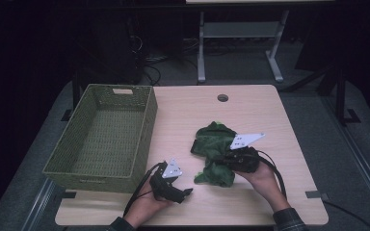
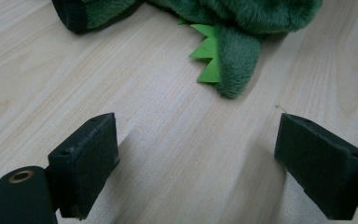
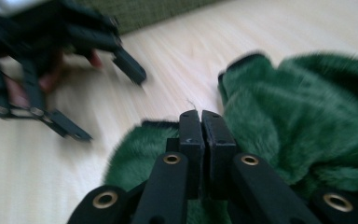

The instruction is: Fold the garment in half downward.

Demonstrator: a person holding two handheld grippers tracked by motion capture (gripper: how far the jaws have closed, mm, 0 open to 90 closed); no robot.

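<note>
High view: I see a light wooden table [image 1: 250,110] with a green woven basket [image 1: 103,134] at its left side, its interior bare. A green plush garment [image 1: 213,153] lies crumpled right of the table's centre. My right gripper [image 1: 227,160] sits against the right side of that plush, held by the right hand [image 1: 262,175]. My left gripper [image 1: 185,192] is near the front edge, just beside the basket's front right corner and apart from the plush, held by the left hand [image 1: 147,204].

Left gripper view: the two black jaws stand wide apart, nothing between them — only bare table [image 2: 177,154] shows in the gap. Ahead lies the plush garment [image 2: 242,28], with a row of light green felt spikes [image 2: 206,53] along one edge. The jaws do not touch it.

Right gripper view: the jaws are pressed together over the plush garment [image 3: 307,121]; I cannot tell whether any fabric is caught between them. The picture is blurred. Farther off at upper left I see the left gripper [image 3: 109,100] with its jaws spread, above bare table [image 3: 177,60], and a strip of the basket [image 3: 168,11] behind it.
</note>
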